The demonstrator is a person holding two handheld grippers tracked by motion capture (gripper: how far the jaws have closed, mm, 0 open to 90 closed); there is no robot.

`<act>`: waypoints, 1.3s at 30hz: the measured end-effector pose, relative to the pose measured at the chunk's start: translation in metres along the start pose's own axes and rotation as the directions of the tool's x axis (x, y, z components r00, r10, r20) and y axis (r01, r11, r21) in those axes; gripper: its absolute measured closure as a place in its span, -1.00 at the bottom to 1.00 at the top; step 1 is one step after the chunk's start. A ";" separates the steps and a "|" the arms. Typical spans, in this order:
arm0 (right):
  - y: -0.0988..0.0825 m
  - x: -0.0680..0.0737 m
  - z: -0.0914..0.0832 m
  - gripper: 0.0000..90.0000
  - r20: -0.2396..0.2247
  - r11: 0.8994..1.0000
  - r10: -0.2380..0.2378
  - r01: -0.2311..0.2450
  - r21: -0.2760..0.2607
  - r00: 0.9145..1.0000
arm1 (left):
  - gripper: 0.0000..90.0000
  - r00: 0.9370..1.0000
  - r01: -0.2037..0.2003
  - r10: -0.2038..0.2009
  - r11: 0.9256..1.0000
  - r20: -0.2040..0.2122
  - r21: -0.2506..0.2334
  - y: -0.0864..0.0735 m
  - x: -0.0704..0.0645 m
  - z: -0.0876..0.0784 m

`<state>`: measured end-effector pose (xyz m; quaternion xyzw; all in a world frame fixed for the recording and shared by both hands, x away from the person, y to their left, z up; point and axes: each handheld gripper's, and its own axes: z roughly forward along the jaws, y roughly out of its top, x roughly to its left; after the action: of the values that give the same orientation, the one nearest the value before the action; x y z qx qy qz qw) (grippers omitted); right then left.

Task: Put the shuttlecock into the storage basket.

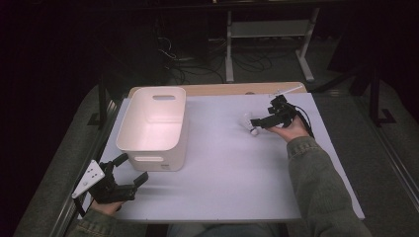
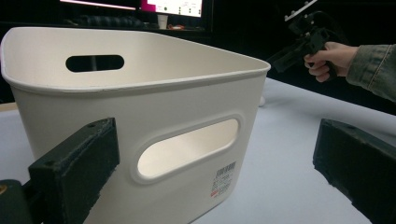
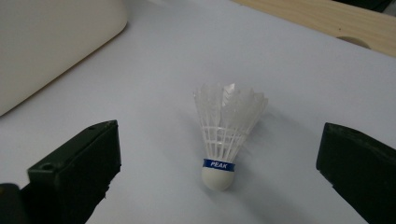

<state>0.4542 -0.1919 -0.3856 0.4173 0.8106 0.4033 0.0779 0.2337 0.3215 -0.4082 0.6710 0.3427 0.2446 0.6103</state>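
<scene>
A white feather shuttlecock (image 3: 224, 137) with a blue band lies on the white table, cork end toward the camera in the right gripper view. My right gripper (image 3: 219, 182) is open, one jaw on each side of it, not touching. From above, the shuttlecock (image 1: 248, 124) lies just left of the right gripper (image 1: 258, 123) at the table's right rear. An empty white bin (image 1: 153, 127) with handle slots stands at the left. My left gripper (image 1: 133, 170) is open near the front left corner, facing the bin's near wall (image 2: 187, 149).
The table (image 1: 227, 168) has a wooden strip (image 1: 217, 89) along its far edge. Behind it, on the dark floor, are cables and a white stand's legs (image 1: 267, 44). The other hand with its gripper (image 2: 303, 44) shows beyond the bin in the left gripper view.
</scene>
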 end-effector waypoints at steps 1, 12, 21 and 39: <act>0.000 -0.001 0.002 -1.00 -0.004 1.000 0.011 -0.011 0.004 1.000 | -1.00 1.000 0.001 -0.001 1.000 0.000 0.001 0.000 0.000 0.000; -0.007 -0.018 0.011 -1.00 -0.028 0.998 0.055 -0.054 0.035 0.998 | -1.00 1.000 0.001 -0.001 1.000 0.001 0.004 0.000 0.000 0.000; -0.012 -0.025 0.028 -1.00 -0.038 0.996 0.067 -0.065 0.063 0.997 | -1.00 1.000 0.002 -0.002 1.000 0.001 0.001 0.000 0.000 0.000; -0.017 -0.028 0.041 -0.60 -0.071 0.987 0.096 -0.086 0.136 0.993 | -1.00 1.000 -0.002 0.002 1.000 0.003 0.005 0.000 0.000 0.000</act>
<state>0.4807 -0.1945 -0.4307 0.4422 0.8181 0.3677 0.0002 0.2340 0.3216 -0.4082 0.6732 0.3416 0.2435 0.6090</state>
